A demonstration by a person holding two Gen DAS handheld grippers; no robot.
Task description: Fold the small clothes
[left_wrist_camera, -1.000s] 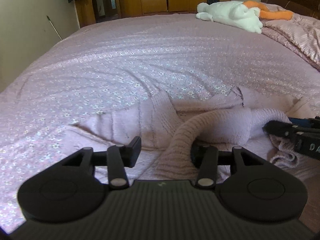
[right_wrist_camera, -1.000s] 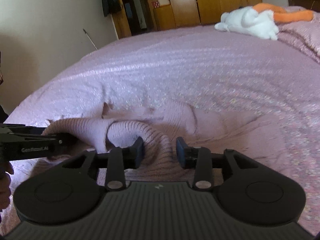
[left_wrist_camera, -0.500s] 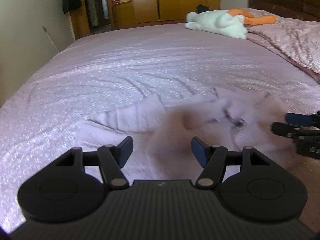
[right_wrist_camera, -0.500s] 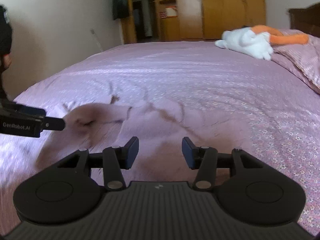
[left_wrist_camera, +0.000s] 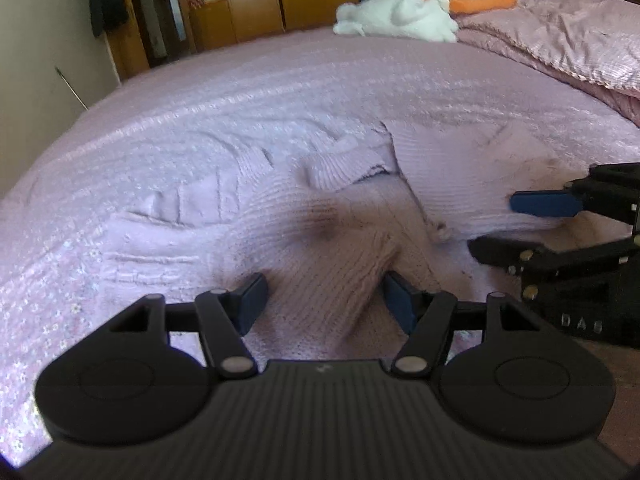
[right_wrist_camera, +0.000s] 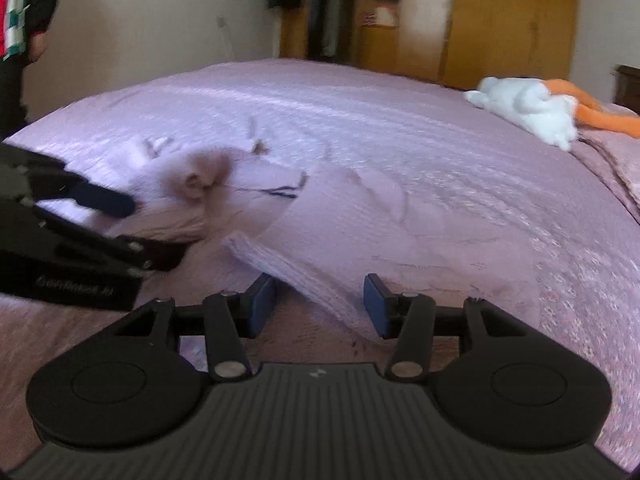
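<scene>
Pale pink knitted sweater (left_wrist_camera: 352, 216) lies crumpled on the pink bedspread (left_wrist_camera: 240, 112).
Left gripper (left_wrist_camera: 324, 300) and right gripper (right_wrist_camera: 320, 300) both gape, fabric lying loose between their fingers.

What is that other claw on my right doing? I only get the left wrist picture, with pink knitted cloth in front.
Observer: The right claw is open. A ribbed edge of the pale pink knitted sweater lies between its spread fingers, not pinched.
Operator: Is anybody else in the room?
Observer: Yes. A person in a dark jacket stands at the left edge of that view, beside the pink bedspread.
</scene>
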